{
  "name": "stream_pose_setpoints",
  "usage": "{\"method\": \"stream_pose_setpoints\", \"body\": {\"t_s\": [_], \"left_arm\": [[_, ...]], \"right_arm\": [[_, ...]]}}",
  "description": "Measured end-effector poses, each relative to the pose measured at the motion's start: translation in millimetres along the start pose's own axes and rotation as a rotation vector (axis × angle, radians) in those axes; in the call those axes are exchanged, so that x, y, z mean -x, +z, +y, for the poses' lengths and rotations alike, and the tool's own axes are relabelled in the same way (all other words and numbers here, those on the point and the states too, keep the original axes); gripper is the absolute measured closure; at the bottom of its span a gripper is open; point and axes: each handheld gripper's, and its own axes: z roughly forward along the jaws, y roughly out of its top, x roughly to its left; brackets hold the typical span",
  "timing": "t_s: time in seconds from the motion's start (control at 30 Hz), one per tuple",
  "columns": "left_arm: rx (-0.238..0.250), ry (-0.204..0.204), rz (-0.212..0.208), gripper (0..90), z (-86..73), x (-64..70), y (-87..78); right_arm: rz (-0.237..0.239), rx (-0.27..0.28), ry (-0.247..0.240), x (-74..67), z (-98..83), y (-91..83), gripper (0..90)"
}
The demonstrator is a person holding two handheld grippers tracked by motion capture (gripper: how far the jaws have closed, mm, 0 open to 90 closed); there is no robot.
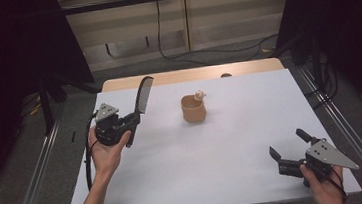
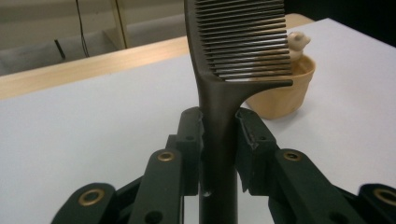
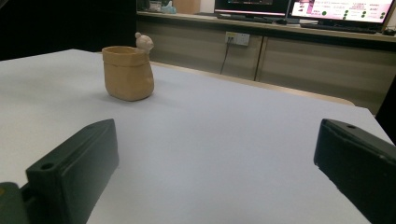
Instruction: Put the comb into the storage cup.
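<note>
Unmarked dark comb (image 2: 219, 93) in left tongs (image 2: 219, 135), near plain tan cup (image 2: 285, 88)

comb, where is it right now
The comb is clamped by its handle in the left tongs, teeth end up over the table's left side, left of the tan cup.

Dim room, evenly lit white table, soft focus

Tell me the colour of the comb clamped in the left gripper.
The comb is black, handle and teeth alike; the left gripper view shows it best.
</note>
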Motion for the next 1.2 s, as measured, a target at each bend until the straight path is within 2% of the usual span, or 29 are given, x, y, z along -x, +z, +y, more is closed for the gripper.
{"method": "stream_pose_setpoints", "body": {"t_s": [0.07, 0.1, 0.13, 0.17, 0.23, 0.4, 0.47, 0.53, 0.6, 0.67, 0.77, 0.83, 0.9, 0.93, 1.1, 1.2], "left_arm": [[0.037, 0.014, 0.025, 72.9, 0.9, 2.2, -2.0], [0.066, 0.011, 0.02, 72.9, 1.4, 2.1, -3.4], [0.066, 0.011, 0.02, 72.9, 1.4, 2.1, -3.4], [0.089, 0.016, 0.019, 72.9, 1.9, 0.8, -5.9], [0.1, 0.002, 0.008, 72.9, 2.1, -1.1, -6.7], [0.113, 0.009, 0.01, 72.9, 1.7, -2.4, -5.3], [0.14, 0.011, 0.006, 72.8, 1.1, -2.3, -4.5], [0.162, -0.001, -0.018, 72.8, 0.3, -2.6, -2.7], [0.166, 0.009, -0.008, 72.8, 0.0, -1.7, -1.6], [0.176, 0.037, -0.009, 72.8, -1.8, 2.4, 3.3], [0.19, 0.045, -0.015, 72.8, -2.9, 5.0, 6.4], [0.192, 0.073, -0.01, 72.8, -3.5, 6.5, 7.7], [0.191, 0.06, -0.004, 72.8, -3.5, 8.4, 9.2], [0.18, 0.062, -0.003, 72.8, -3.3, 8.9, 9.5], [0.202, 0.087, -0.018, 72.8, -1.5, 11.8, 13.6], [0.202, 0.082, -0.036, 72.8, 0.7, 12.3, 16.3]], "right_arm": [[0.0, 0.002, -0.001, -0.1, 0.1, -0.1, 0.0], [0.0, 0.002, -0.001, 0.0, 0.1, -0.1, 0.0], [0.0, 0.002, -0.001, 0.0, 0.1, -0.1, 0.0], [0.0, 0.002, -0.001, 0.0, 0.0, 0.0, 0.0], [0.0, 0.0, 0.002, 0.0, 0.0, -0.1, 0.0], [0.0, 0.0, 0.002, 0.0, 0.0, 0.0, 0.0], [0.001, 0.0, 0.002, -0.3, 0.0, 0.1, 0.0], [0.001, 0.0, 0.001, -0.2, 0.0, 0.1, 0.0], [0.0, 0.001, 0.001, -0.1, 0.0, 0.1, 0.0], [0.001, 0.0, 0.002, -0.1, 0.0, 0.3, 0.0], [0.002, 0.001, 0.001, -0.3, 0.1, 0.1, 0.0], [0.002, 0.003, 0.001, 0.2, 0.2, -0.3, 0.0], [0.0, 0.002, 0.002, 0.6, 0.2, -0.6, 0.0], [0.0, 0.002, 0.002, 0.6, 0.2, -0.6, 0.0], [0.004, 0.002, -0.001, -0.1, 0.5, -1.2, 0.0], [0.001, 0.005, 0.001, 0.0, 0.6, -1.2, 0.0]]}}
